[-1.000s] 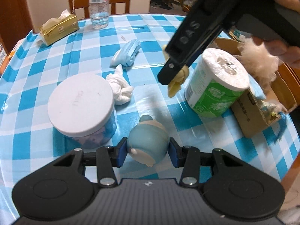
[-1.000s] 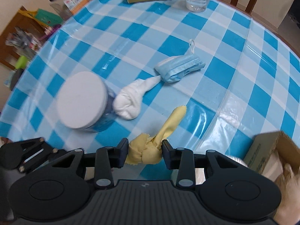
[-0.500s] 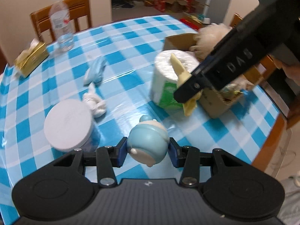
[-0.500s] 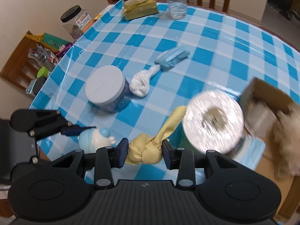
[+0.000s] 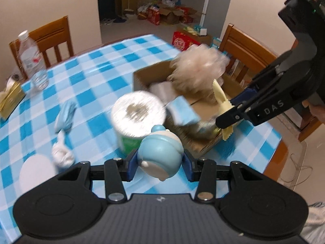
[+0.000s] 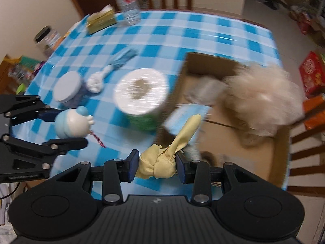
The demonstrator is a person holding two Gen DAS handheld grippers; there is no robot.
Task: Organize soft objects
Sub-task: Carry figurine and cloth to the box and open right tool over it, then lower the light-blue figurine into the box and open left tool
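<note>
My left gripper point(image 5: 159, 165) is shut on a pale blue round soft toy point(image 5: 160, 152), held above the table in front of the paper roll; the toy also shows in the right wrist view point(image 6: 71, 125). My right gripper point(image 6: 156, 167) is shut on a knotted yellow cloth point(image 6: 160, 162), held over the near edge of the cardboard box point(image 6: 205, 61). The box point(image 5: 146, 75) holds a fluffy beige toy point(image 6: 262, 97) and a blue pack point(image 5: 182, 111). A knotted white cloth point(image 6: 95, 81) and a blue cloth point(image 6: 124, 58) lie on the table.
A toilet paper roll point(image 6: 141, 90) stands left of the box. A white-lidded jar point(image 6: 68, 86) sits at the left. A water bottle point(image 5: 32, 61) and a gold tissue pack point(image 5: 10, 97) are at the far side. Wooden chairs point(image 5: 245, 50) surround the checked table point(image 5: 97, 93).
Both grippers have risen and swung right toward the cardboard box, each still holding its object. The yellow cloth now hangs over the box's near edge.
</note>
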